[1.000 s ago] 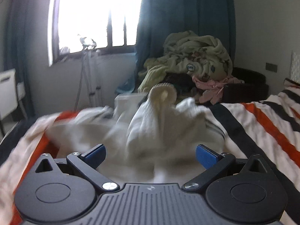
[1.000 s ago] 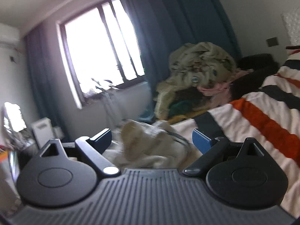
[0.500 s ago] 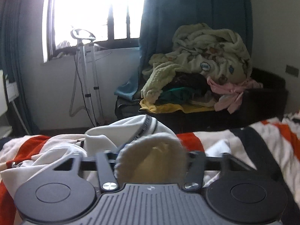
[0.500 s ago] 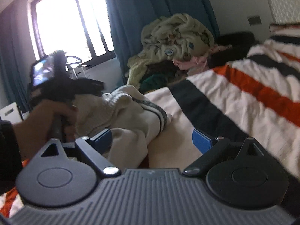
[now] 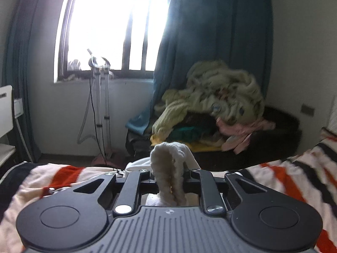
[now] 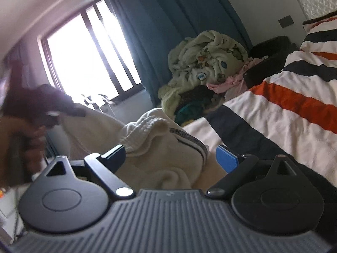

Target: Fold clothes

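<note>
Left wrist view: at the bottom centre of the frame we see our left gripper (image 5: 168,181), its jaws pressed together on a ribbed cuff of the cream sweater (image 5: 168,168). The pinched knit stands up in a thick fold at centre frame, and a little more of the garment shows just behind it. Under and around it lies the bed (image 5: 63,172), covered in white, orange and black stripes, running across the lower frame. Beyond, at centre right, a pile of laundry (image 5: 221,97) sits heaped against a blue curtain (image 5: 210,42). A bright window (image 5: 109,25) fills the upper left, with a thin metal stand (image 5: 99,105) below it.

Right wrist view: our right gripper (image 6: 171,158) is at the lower centre, its blue-tipped jaws spread wide with nothing between them but air. The sweater lies bunched on the bed just ahead, at centre frame, a dark striped band running along one edge. At the left edge, blurred, the left hand (image 6: 23,139) lifts one end of the garment off the bed. The striped bed climbs to the upper right; the laundry pile is at upper centre.

We judge the folding has barely begun: the sweater is picked up by one end but not yet spread flat. The next move seems to call for the right jaws to close on a second edge of the knit, near the striped band, so both grippers can pull it taut and lay it out.
</note>
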A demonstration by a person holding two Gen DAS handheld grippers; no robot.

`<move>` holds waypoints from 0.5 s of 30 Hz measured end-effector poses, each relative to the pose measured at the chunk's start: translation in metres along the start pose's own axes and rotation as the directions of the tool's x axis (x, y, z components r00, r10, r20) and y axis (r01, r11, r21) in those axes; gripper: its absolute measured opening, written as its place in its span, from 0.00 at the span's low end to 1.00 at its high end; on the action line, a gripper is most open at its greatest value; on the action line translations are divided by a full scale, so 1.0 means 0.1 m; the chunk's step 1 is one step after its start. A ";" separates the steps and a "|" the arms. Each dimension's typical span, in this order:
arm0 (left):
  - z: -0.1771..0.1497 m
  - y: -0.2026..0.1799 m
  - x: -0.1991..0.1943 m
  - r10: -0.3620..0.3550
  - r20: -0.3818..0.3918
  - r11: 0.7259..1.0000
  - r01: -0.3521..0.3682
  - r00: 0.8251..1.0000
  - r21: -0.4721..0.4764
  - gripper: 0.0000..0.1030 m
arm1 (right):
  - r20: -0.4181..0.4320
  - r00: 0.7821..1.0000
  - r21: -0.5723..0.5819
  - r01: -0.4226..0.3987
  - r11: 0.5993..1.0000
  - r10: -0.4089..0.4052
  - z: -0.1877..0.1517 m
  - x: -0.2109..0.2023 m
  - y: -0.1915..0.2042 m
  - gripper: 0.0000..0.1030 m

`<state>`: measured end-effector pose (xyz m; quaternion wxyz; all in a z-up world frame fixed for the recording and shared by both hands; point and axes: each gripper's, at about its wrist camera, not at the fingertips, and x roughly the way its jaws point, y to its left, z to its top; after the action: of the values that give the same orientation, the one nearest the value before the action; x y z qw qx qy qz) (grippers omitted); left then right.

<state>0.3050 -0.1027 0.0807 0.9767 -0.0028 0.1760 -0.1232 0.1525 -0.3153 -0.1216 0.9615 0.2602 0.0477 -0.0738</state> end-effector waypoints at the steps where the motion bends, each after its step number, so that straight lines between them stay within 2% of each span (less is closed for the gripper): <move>1: -0.04 0.04 -0.21 -0.004 0.010 1.000 0.004 1.000 -0.007 0.17 | 0.010 1.000 0.000 -0.004 1.000 0.004 0.02 -0.04 0.01 0.91; 3: -0.11 0.13 -0.63 -0.011 0.030 1.000 0.012 0.999 -0.022 0.17 | 0.020 1.000 -0.003 -0.021 1.000 0.021 0.07 -0.11 0.04 0.91; 7: -0.43 0.46 -1.32 0.019 0.048 0.997 -0.015 0.999 -0.081 0.17 | -0.001 0.994 0.034 -0.110 0.993 0.110 0.19 -0.30 0.05 0.91; 9: -0.61 0.66 -1.62 0.040 0.053 0.993 -0.034 0.998 -0.112 0.17 | -0.004 0.992 0.067 -0.123 0.990 0.124 0.24 -0.44 0.05 0.91; 13: -1.02 1.16 -1.94 0.076 -0.001 0.967 -0.073 0.997 -0.243 0.17 | -0.063 0.983 0.113 -0.165 0.980 0.173 0.32 -0.70 0.07 0.91; 15: -1.24 1.40 -2.01 0.092 -0.023 0.953 -0.094 0.996 -0.287 0.17 | -0.123 0.974 0.147 -0.169 0.975 0.188 0.32 -0.77 0.06 0.91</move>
<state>0.1134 0.0865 0.0266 0.9697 -0.1360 0.1965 -0.0502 0.0799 -0.3173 -0.0810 0.9389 0.3324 0.0843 0.0280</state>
